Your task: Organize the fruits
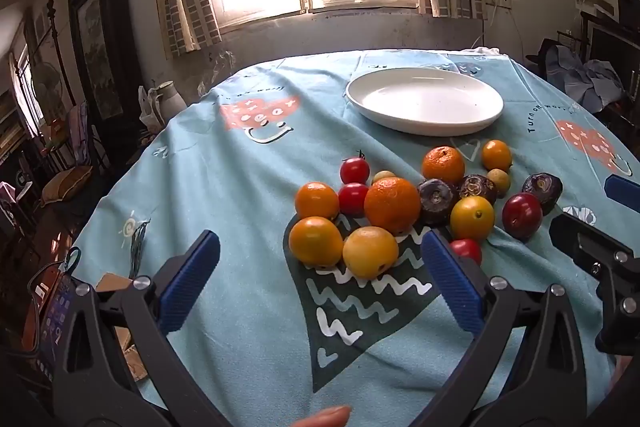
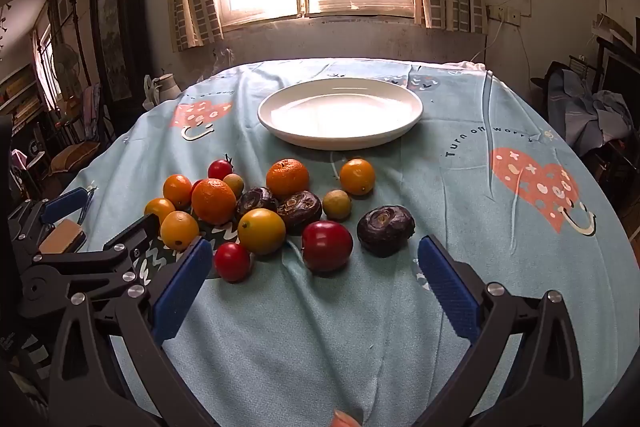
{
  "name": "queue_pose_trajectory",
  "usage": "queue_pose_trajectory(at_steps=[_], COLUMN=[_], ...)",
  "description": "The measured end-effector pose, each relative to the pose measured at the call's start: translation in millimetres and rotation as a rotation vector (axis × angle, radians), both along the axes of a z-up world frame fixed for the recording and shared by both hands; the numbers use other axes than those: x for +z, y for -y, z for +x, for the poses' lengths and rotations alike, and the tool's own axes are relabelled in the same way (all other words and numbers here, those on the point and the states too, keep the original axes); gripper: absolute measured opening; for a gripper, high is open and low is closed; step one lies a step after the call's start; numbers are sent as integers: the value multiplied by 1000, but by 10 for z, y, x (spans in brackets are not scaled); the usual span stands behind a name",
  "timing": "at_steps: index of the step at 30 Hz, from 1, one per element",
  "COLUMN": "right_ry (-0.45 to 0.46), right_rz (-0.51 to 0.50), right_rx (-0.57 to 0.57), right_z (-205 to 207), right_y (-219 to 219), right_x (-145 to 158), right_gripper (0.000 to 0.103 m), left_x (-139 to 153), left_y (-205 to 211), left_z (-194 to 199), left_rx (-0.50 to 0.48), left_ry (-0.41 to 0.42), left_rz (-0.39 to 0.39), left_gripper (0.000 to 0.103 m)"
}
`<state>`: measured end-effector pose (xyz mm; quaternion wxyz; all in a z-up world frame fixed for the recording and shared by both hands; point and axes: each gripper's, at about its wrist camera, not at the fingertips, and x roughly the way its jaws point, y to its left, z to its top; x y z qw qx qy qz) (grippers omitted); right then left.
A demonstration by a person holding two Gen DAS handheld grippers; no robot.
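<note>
Several loose fruits lie in a cluster on the light blue tablecloth: oranges (image 1: 392,203) (image 2: 213,200), yellow-orange citrus (image 1: 370,251) (image 2: 261,231), red cherry tomatoes (image 1: 355,169) (image 2: 232,261), a red plum (image 1: 522,215) (image 2: 327,245) and dark purple water chestnuts (image 1: 437,201) (image 2: 385,231). An empty white plate (image 1: 425,99) (image 2: 340,113) stands beyond them. My left gripper (image 1: 318,259) is open, empty, just short of the cluster's near left. My right gripper (image 2: 314,265) is open, empty, just short of the plum.
The round table's edge (image 1: 132,179) falls off at left toward cluttered furniture and a white jug (image 1: 170,99). More furniture with clothes (image 2: 588,115) stands at right. A window wall lies behind the table.
</note>
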<state>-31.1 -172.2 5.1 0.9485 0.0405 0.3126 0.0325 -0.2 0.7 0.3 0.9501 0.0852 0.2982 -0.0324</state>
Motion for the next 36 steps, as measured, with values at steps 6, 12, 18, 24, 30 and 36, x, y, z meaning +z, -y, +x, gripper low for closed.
queue_pose_trajectory(at_steps=[6, 12, 18, 24, 30, 36], right_ry=[1, 3, 2, 1, 1, 1], right_rz=[4, 6, 8, 9, 11, 12], right_rx=[1, 0, 1, 0, 1, 0], right_z=[1, -1, 0, 1, 2, 4], right_y=[3, 6, 10, 14, 18, 15], right_x=[-3, -2, 0, -3, -5, -5], right_gripper=[102, 102, 102, 102, 102, 102], left_x=[-1, -38, -14, -21, -20, -22], left_y=[3, 51, 25, 15, 11, 11], left_z=[-1, 19, 25, 24, 27, 29], left_rx=[-1, 1, 0, 0, 0, 0], left_ry=[-2, -9, -14, -16, -18, -18], left_rz=[7, 7, 3, 1, 1, 0], left_gripper=[101, 101, 101, 101, 101, 101])
